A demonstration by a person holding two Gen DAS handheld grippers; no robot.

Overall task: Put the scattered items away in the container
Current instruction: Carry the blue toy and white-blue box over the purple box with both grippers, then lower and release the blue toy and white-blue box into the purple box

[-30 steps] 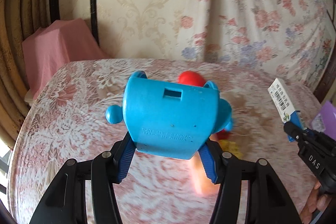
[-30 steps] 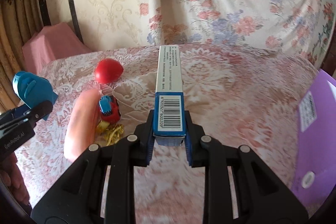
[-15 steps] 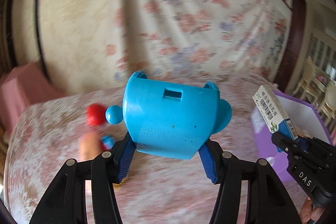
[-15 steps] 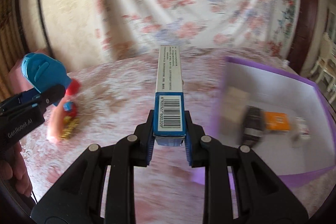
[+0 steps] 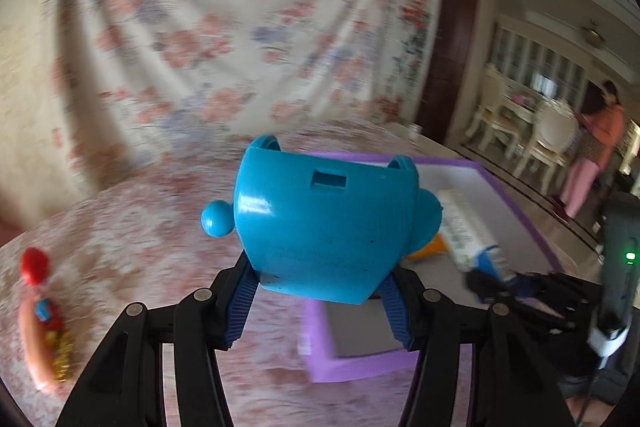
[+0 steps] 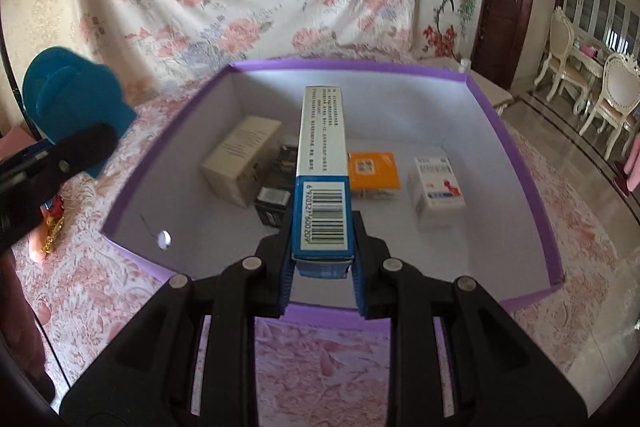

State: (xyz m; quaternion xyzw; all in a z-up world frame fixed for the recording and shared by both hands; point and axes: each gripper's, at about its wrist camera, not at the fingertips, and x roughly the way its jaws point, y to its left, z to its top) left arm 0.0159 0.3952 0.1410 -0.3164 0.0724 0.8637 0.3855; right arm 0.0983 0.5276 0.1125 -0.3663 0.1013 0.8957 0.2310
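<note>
**Both hands loaded over the purple box**

The table (image 6: 320,359), under a pink floral cloth, carries the purple box (image 6: 516,155), open-topped, with four small packs lying on its floor: a beige carton (image 6: 240,155), a dark pack (image 6: 272,207), an orange one (image 6: 372,171) and a white one (image 6: 436,187).

The left gripper (image 5: 318,303) has its fingers clamped on a blue toy (image 5: 328,223), held above the table just at the box's near-left wall. The right gripper (image 6: 322,283) has its fingers pinched on the end of a long blue-and-white carton (image 6: 322,167), which juts out over the box's inside.

A sausage (image 5: 38,343), a red ball (image 5: 34,263) and small bits lie well off to the left on the cloth.

Risks, as I judge them: the carton is held by one end only, so it may swing or land on the packs below; the rounded toy could slip from its narrow grip; the two grippers are close and could knock together over the box.
</note>
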